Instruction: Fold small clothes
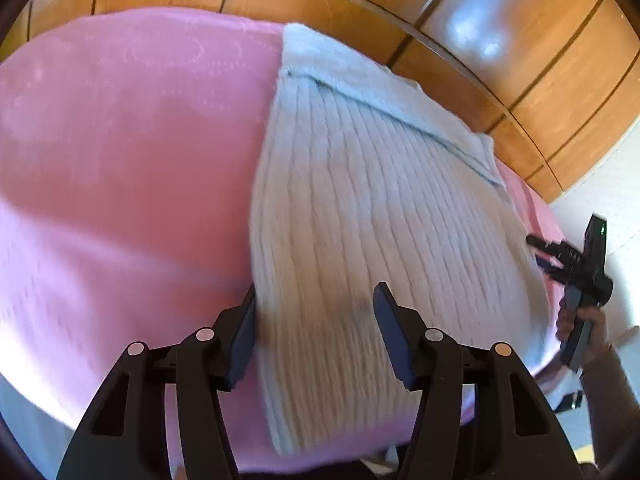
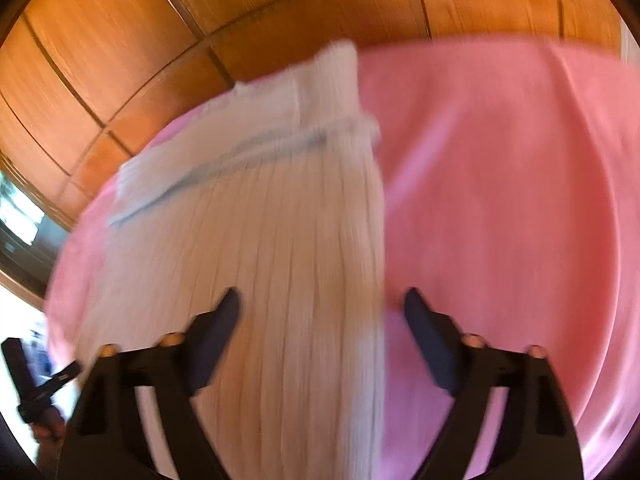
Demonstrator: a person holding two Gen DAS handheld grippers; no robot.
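A pale grey-blue ribbed knit garment (image 1: 360, 208) lies flat on a pink cloth (image 1: 120, 160), with a smoother band folded across its far end (image 1: 360, 80). My left gripper (image 1: 316, 320) hovers over the garment's near left edge, jaws apart with nothing pinched. In the right wrist view, which is blurred, the same garment (image 2: 280, 240) runs away from me. My right gripper (image 2: 322, 312) stands open above its near right edge. The right gripper (image 1: 576, 272) also shows at the far right of the left wrist view, held by a hand (image 1: 592, 328).
The pink cloth (image 2: 500, 200) covers the surface on both sides of the garment. Orange-brown wooden panels (image 1: 520, 40) lie beyond its far edge. The left gripper's handle (image 2: 36, 380) shows at the lower left of the right wrist view.
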